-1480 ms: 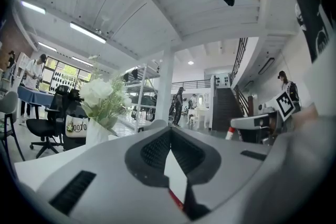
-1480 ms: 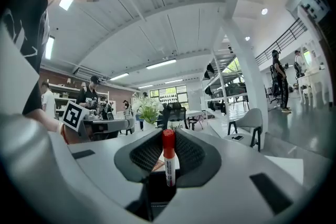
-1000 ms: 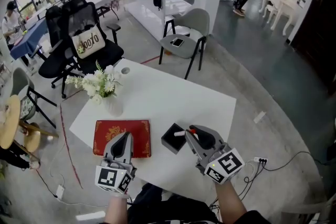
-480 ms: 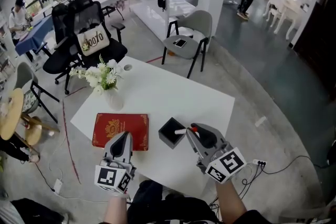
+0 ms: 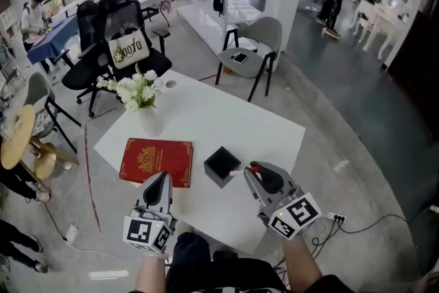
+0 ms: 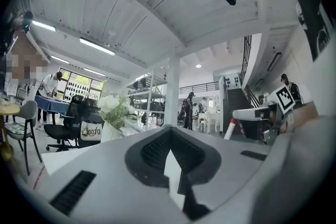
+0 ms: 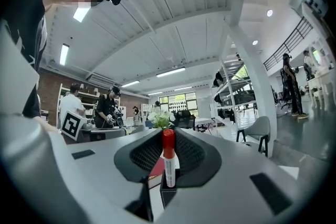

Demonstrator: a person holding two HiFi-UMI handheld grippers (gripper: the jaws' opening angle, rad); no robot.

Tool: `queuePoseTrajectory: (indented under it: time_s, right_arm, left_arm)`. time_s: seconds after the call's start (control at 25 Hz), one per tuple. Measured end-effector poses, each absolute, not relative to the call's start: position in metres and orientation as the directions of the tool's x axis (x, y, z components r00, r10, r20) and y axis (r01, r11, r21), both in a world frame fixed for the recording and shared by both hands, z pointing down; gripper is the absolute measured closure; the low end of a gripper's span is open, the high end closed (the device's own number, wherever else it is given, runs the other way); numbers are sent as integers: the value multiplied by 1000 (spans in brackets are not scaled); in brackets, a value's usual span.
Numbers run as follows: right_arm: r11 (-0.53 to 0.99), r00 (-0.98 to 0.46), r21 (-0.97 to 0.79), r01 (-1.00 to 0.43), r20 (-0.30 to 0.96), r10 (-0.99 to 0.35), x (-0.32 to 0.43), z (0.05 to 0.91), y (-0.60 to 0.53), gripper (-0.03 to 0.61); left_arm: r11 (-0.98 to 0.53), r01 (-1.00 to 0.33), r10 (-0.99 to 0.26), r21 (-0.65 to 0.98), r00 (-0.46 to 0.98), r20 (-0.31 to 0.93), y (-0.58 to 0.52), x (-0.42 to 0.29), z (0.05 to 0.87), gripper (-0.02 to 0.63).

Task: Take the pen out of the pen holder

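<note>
Nearest, the left gripper (image 5: 163,178) hovers over the front edge of the surface (image 5: 226,121), jaws together and empty. The right gripper (image 5: 252,171) is partly closed on the red-capped pen (image 7: 168,157). The pen sits just right of the black pen holder (image 5: 221,166) and looks clear of its rim. The lift-out seems nearly done. Next comes carrying the pen aside and laying it on bare surface, away from the red book (image 5: 156,160).

The table (image 5: 219,120) looks smooth and dull. The black pen holder (image 5: 221,166) is dull too. The pen (image 7: 168,161) looks like shiny plastic.
</note>
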State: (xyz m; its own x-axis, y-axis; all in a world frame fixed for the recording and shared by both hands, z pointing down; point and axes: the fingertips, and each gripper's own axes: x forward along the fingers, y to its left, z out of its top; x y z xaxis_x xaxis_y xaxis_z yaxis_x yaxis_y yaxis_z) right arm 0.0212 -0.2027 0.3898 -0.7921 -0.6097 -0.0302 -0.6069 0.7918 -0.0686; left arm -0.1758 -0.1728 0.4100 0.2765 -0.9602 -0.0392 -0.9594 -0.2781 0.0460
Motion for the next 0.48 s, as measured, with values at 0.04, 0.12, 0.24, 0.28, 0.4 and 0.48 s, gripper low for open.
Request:
queuePoseTrajectory:
  time_s: [0.04, 0.12, 0.24, 0.28, 0.4, 0.48]
  right_arm:
    - [794, -795, -67, -604, -28, -607, 22, 391, -200, 503]
    - [798, -799, -65, -599, -23, -601, 25, 394, -196, 503]
    - [801, -802, -64, -595, -15, -597, 30, 397, -189, 503]
    - [802, -803, -63, -594, -12, -595, 32, 398, -187, 505]
    - [804, -805, -60, -591, -4, -593, 37, 402, -183, 503]
    - [806, -807, -57, -589, 3, -590, 40, 405, -180, 503]
  left_arm:
    - [-275, -960, -961, 46, 274, -41, -170, -174, 412, 609]
    - [-271, -961, -962, 48, 269, -40, -165, -170, 414, 609]
    - [-266, -962, -964, 54, 264, -40, -158, -163, 413, 609]
    - [-265, -963, -964, 54, 263, -42, -156, -161, 412, 609]
    - [-260, -964, -965, 50, 258, -47, -149, -157, 413, 609]
    - [-254, -966, -967, 49, 252, -47, -145, -155, 414, 609]
